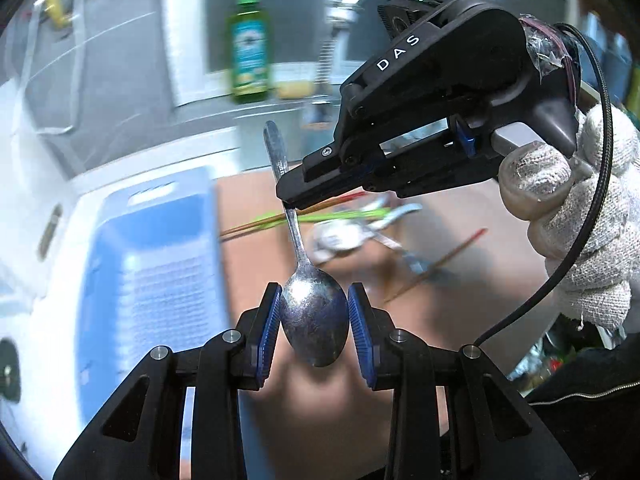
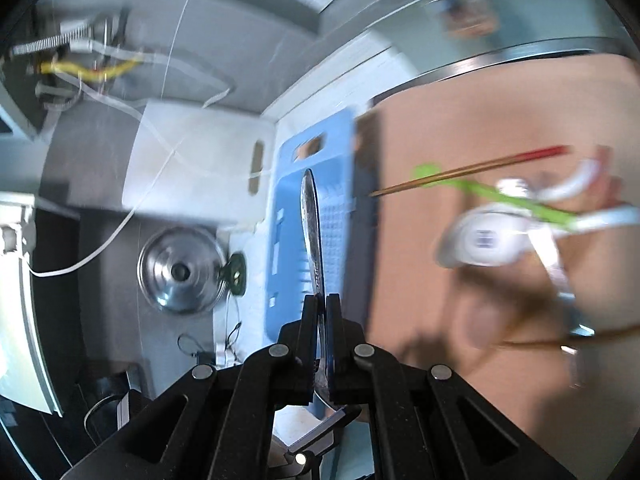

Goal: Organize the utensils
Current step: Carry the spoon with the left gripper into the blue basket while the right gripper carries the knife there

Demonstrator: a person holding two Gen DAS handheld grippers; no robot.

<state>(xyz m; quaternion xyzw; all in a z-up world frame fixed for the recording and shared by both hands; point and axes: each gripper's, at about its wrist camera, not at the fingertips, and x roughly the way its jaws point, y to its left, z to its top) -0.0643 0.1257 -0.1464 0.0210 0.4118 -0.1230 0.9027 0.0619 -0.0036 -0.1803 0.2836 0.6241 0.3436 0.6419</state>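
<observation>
A metal spoon (image 1: 312, 312) hangs in the air above the brown table (image 1: 472, 312). My right gripper (image 1: 290, 204) is shut on its handle, gripping it at mid-length; the handle tip sticks up past the fingers. In the right wrist view the handle (image 2: 312, 232) runs forward from between my shut fingers (image 2: 322, 308). My left gripper (image 1: 314, 320) has its blue pads (image 1: 270, 324) on either side of the spoon's bowl, touching or nearly touching its edges. A blurred pile of utensils (image 1: 360, 232) with chopsticks and a green-handled piece lies on the table beyond.
A blue slotted tray (image 1: 160, 264) sits left of the table, also in the right wrist view (image 2: 320, 208). A green bottle (image 1: 250, 44) stands at the back. A sink with a metal drain (image 2: 180, 272) lies left of the tray. Loose chopsticks (image 2: 472, 170) lie on the table.
</observation>
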